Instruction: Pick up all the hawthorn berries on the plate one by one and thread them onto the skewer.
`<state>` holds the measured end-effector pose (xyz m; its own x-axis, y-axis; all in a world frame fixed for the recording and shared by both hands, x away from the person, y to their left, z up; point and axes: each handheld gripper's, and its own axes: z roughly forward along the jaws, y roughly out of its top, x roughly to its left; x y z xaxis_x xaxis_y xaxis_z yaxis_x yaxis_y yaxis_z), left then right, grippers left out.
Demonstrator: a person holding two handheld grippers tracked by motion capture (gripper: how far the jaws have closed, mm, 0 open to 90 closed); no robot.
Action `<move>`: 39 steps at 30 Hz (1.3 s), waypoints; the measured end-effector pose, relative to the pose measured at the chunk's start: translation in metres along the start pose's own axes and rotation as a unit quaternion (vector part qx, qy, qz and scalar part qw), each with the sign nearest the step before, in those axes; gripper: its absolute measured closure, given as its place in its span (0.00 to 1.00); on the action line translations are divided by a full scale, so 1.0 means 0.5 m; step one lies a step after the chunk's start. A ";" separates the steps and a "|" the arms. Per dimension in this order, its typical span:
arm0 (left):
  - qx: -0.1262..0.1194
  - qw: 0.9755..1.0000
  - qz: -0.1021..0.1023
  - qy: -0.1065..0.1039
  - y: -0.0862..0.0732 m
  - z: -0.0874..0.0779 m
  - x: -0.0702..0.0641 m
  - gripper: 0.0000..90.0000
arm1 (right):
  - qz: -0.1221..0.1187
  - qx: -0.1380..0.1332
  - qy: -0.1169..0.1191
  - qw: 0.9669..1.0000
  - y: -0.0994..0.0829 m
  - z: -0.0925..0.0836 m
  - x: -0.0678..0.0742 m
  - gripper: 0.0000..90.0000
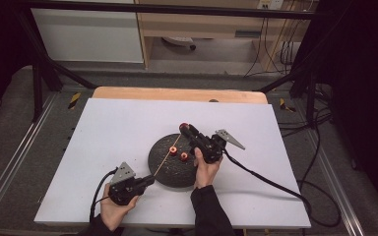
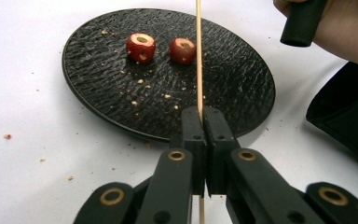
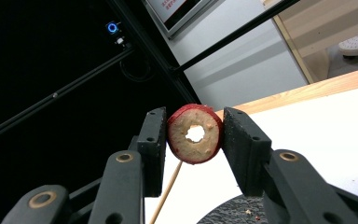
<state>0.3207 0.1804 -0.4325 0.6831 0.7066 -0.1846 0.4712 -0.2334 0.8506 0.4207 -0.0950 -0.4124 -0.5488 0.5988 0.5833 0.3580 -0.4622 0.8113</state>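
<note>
Now the left tongs (image 2: 202,122) pinch a thin, easily snapped skewer (image 2: 198,56) low over the black plate (image 2: 98,102), while the right tongs (image 3: 194,136) squeeze a soft cored fruit piece (image 3: 195,133) by its red sides beyond the plate's far edge.
</note>
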 end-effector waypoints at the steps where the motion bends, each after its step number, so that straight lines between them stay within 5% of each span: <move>1: -0.001 1.000 -0.002 0.000 0.000 0.001 -0.001 0.99 | 0.000 0.000 0.000 1.000 -0.001 0.000 0.000 0.68; 18: -0.007 1.000 -0.019 0.009 0.018 0.014 -0.018 0.99 | 0.000 0.007 0.009 1.000 -0.006 -0.002 0.003 0.68; 39: -0.018 1.000 -0.016 0.018 0.087 0.051 -0.025 0.99 | -0.001 0.031 0.023 0.999 -0.009 -0.014 0.012 0.68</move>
<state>0.3469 0.1443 -0.4060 0.6467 0.7374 -0.1951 0.4725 -0.1865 0.8614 0.4103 -0.0938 -0.4127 -0.5832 0.5677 0.5810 0.4026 -0.4193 0.8137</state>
